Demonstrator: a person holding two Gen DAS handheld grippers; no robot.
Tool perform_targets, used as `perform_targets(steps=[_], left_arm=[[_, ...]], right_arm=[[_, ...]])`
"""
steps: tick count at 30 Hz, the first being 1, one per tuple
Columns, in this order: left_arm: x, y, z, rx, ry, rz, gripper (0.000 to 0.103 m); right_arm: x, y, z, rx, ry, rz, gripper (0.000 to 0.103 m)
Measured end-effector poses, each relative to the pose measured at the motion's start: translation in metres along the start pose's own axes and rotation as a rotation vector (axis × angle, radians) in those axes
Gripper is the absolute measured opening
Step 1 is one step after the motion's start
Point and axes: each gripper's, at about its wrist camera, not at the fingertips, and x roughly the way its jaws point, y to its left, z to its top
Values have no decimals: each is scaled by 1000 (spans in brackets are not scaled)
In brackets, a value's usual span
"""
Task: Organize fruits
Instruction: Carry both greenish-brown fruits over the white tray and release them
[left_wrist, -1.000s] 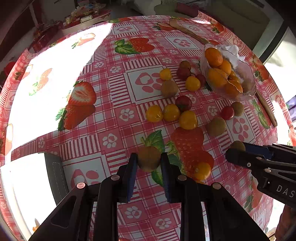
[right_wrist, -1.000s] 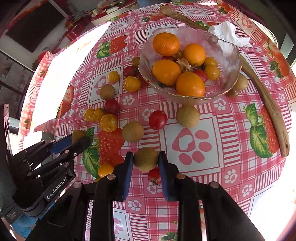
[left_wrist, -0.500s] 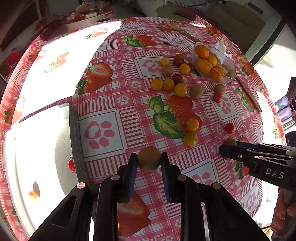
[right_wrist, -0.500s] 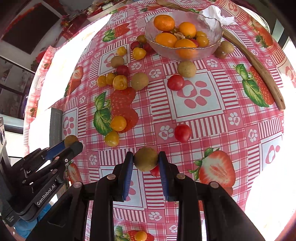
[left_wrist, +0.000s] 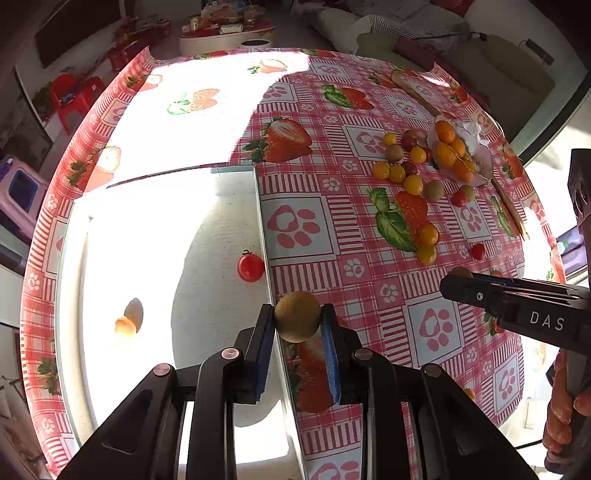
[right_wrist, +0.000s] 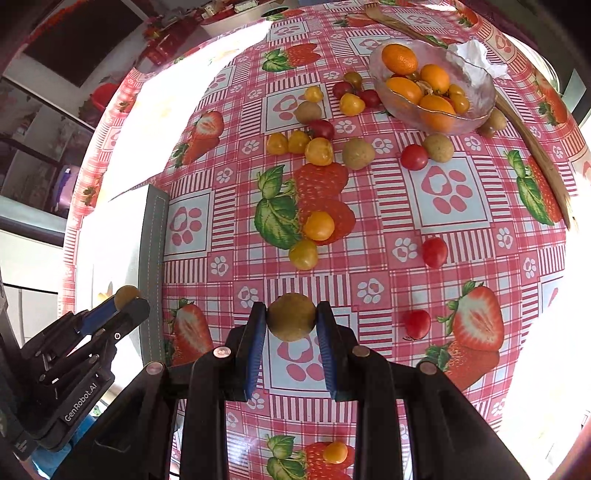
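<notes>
My left gripper (left_wrist: 297, 325) is shut on a brown round fruit (left_wrist: 297, 316) and holds it above the right edge of a white mat (left_wrist: 207, 258). A red tomato (left_wrist: 250, 267) and a small orange fruit (left_wrist: 125, 326) lie on that mat. My right gripper (right_wrist: 291, 325) is shut on another brown round fruit (right_wrist: 291, 316) above the tablecloth. The left gripper shows in the right wrist view (right_wrist: 127, 299), the right gripper in the left wrist view (left_wrist: 461, 282). Several yellow, red and brown fruits (right_wrist: 318, 151) lie loose on the table.
A glass bowl (right_wrist: 476, 88) with oranges stands at the far right, crumpled paper (right_wrist: 474, 55) behind it. A long wooden stick (right_wrist: 532, 140) lies along the right edge. More tomatoes (right_wrist: 434, 252) are scattered near me. The strawberry-print tablecloth (right_wrist: 447, 192) covers a round table.
Both grippers have pulled back toward the near side, each still holding its brown fruit. The left one has swung left over the white mat's edge.
</notes>
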Motion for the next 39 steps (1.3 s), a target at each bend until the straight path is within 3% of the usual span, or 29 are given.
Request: perform_targets(steps=[22,39], left_arm=[[-9,128,-57,-289,19,170,27],[8,136,-69,-262,73,227,27]], right_arm=[[50,160,3,-304,107,116,30],[105,191,9,-353,174,45,31]])
